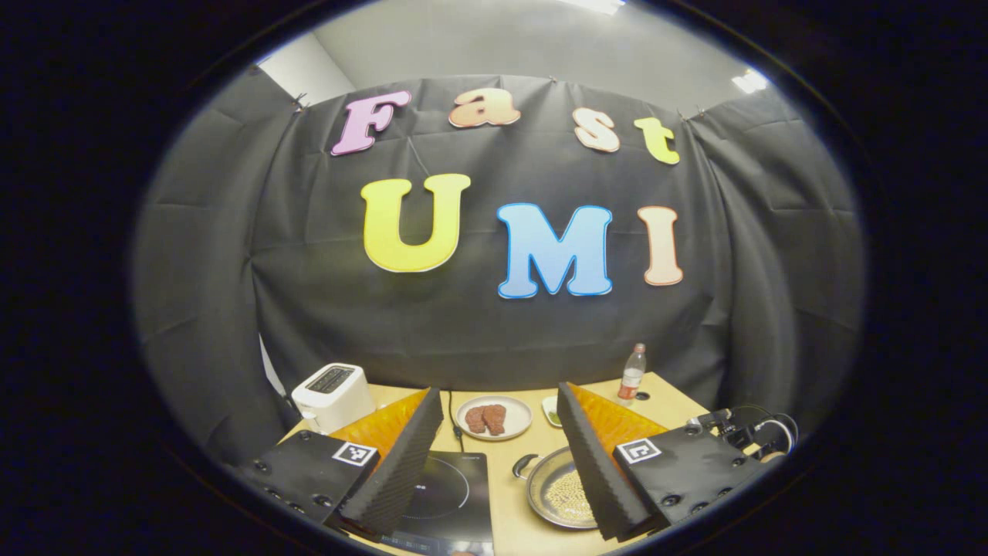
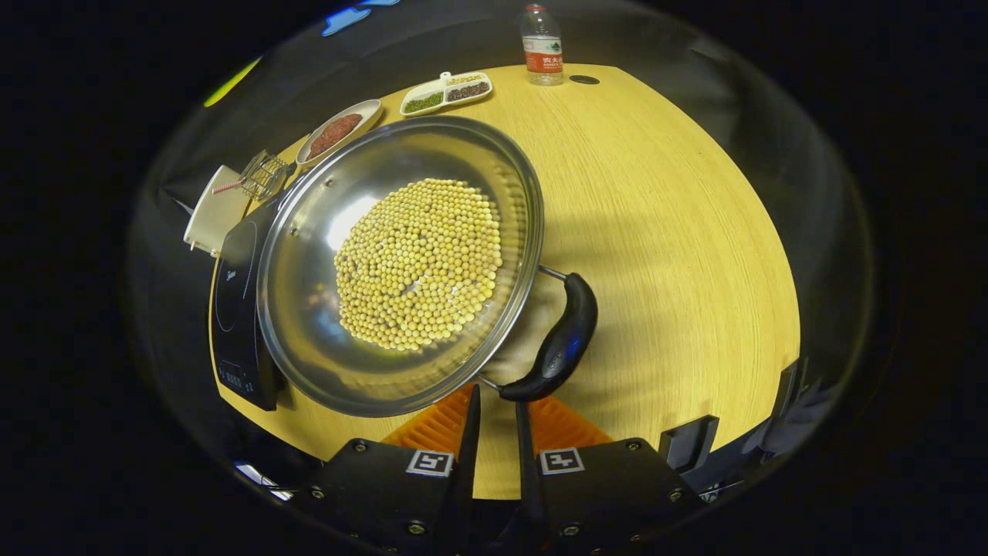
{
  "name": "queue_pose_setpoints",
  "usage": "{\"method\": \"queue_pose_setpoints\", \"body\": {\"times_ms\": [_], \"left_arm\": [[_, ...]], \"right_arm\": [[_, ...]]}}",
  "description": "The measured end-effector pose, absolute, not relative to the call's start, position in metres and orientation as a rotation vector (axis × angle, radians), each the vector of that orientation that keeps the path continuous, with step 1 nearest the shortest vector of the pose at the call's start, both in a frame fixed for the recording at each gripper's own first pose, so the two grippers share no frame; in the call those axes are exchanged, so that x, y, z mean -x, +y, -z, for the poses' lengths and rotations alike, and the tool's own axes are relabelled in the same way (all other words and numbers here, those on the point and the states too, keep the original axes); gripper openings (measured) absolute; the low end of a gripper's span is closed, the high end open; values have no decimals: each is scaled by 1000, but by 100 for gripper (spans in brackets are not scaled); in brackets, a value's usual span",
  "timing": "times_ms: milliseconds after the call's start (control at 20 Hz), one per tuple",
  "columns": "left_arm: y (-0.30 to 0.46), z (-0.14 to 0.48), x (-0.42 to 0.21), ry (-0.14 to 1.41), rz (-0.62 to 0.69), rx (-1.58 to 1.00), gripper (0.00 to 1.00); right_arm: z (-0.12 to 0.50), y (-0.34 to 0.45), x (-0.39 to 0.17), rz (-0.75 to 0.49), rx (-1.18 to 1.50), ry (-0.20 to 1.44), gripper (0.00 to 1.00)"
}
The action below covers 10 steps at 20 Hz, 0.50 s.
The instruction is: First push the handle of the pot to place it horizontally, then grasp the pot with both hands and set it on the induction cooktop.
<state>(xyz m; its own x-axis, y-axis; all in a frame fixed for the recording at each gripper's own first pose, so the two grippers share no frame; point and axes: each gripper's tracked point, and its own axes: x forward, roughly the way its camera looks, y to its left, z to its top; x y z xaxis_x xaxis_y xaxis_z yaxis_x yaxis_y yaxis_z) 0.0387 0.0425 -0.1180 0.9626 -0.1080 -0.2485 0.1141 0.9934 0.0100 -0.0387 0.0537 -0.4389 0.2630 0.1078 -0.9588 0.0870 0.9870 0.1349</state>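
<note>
A steel pot [image 2: 401, 262] holding yellow beans sits on the wooden table, just right of the black induction cooktop [image 2: 235, 309]. Its black handle [image 2: 559, 340] curves along the rim's near right side. My right gripper [image 2: 495, 395] is shut to a narrow slit, with its tips right at the handle's lower end and nothing between them. My left gripper [image 1: 500, 390] is held high and wide open, facing the wall. Below it lie the cooktop [image 1: 448, 494] and the pot [image 1: 563, 494], whose other small handle [image 1: 523, 463] points toward the cooktop.
A white toaster [image 1: 332, 394] stands at the table's back left, and a plate of meat [image 1: 494, 417] lies behind the cooktop. A divided dish of grains [image 2: 448, 91] and a water bottle [image 2: 542, 46] are at the far edge. Bare tabletop [image 2: 664, 232] stretches right of the pot.
</note>
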Motion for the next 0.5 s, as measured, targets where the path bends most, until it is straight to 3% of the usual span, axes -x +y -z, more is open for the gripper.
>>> {"method": "queue_pose_setpoints", "body": {"times_ms": [500], "left_arm": [[37, 133, -43, 280, 110, -32, 99]], "right_arm": [[438, 22, 12, 38, -147, 1288, 26]]}}
